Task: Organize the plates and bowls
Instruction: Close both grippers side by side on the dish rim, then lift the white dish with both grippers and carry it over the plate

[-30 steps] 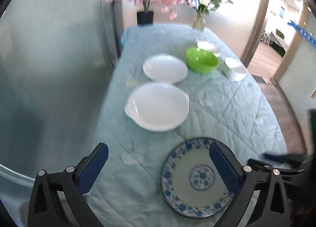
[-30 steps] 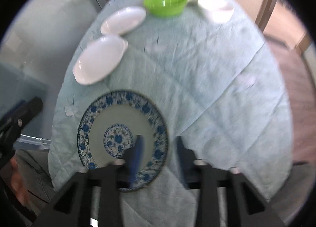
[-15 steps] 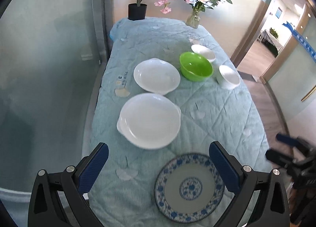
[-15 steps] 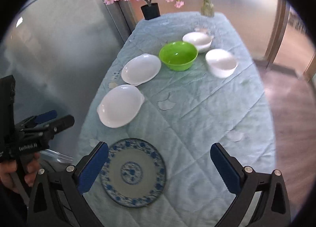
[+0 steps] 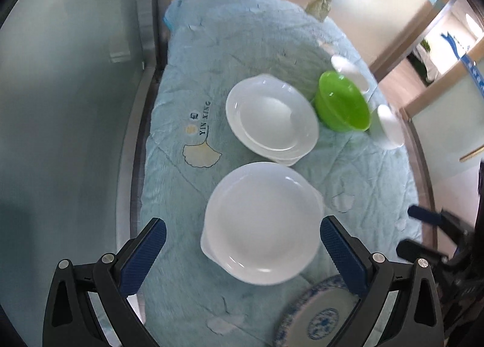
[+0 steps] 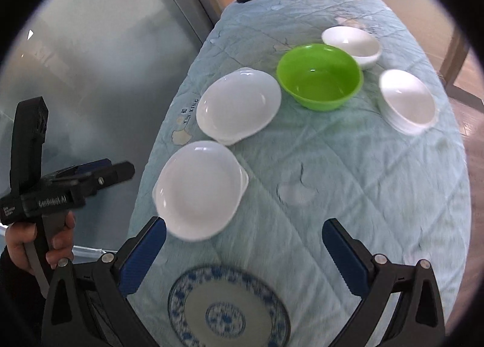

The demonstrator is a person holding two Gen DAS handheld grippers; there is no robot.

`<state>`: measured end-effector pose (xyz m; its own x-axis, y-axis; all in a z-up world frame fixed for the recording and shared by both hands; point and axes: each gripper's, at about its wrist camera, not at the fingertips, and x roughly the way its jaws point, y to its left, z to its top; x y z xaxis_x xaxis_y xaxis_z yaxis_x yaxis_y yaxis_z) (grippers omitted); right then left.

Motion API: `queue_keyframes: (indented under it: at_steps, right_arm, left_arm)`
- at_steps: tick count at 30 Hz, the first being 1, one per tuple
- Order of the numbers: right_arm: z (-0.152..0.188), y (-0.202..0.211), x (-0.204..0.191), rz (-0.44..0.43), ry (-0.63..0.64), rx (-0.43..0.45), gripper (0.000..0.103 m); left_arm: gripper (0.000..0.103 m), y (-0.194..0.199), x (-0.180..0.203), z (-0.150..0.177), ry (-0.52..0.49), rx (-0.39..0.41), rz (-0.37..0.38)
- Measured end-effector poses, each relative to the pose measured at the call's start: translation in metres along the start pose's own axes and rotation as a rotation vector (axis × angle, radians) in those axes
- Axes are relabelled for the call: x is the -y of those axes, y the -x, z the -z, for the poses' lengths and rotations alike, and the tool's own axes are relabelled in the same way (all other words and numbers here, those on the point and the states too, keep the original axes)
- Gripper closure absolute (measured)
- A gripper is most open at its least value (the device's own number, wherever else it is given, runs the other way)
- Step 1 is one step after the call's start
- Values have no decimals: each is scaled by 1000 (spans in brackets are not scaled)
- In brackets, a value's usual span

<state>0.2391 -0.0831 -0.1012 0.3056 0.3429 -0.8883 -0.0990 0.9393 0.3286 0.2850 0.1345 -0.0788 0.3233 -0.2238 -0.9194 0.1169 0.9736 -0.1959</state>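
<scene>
right half: bare quilt (image 6: 348,183) | left: white plates (image 6: 199,188) | far: green bowl (image 6: 319,75)

The worktop (image 6: 348,196) wears a matt, quilted pale-blue cloth; the white plates (image 5: 263,229) look glossy and smooth, like glazed ceramic; the green bowl (image 6: 319,75) shines like plastic; the jaws carry ribbed blue pads (image 5: 142,256) on matt black frames.

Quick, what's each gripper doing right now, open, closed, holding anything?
Left gripper: open, holding nothing, above the near white dish.
Right gripper: open, holding nothing, above the blue patterned plate.
</scene>
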Motion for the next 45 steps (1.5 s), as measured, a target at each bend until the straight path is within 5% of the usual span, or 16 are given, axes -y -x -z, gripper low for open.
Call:
queue_keyframes:
  at_steps: [8, 11, 14, 16, 23, 26, 29, 40, 45]
  right_arm:
    - [-19, -64, 6, -39, -47, -101, 11]
    - [-16, -77, 3, -76, -63, -116, 27]
    - [-15, -88, -1, -62, -57, -129, 32]
    - [-16, -95, -2, -68, -68, -142, 36]
    - [-18, -122, -1, -8, -84, -198, 76]
    - [-22, -127, 0, -5, -113, -198, 78]
    - [-26, -133, 4, 12, -133, -188, 86]
    - [-26, -126, 1, 69, -136, -179, 88]
    - [-35, -92, -13, 83, -124, -128, 90]
  left_arm:
    - [14, -70, -20, -11, 1, -120, 45]
    - [30, -92, -26, -11, 25, -183, 102]
    - [33, -101, -29, -8, 28, -201, 119]
    - [48, -105, -30, -7, 28, -218, 134]
    - [67, -111, -33, -8, 37, -256, 127]
    - [86, -110, -37, -9, 24, -265, 95]
    - [88, -109, -45, -9, 42, -266, 116]
    - [97, -89, -20, -1, -44, -223, 19]
    - [98, -59, -4, 5, -46, -180, 8]
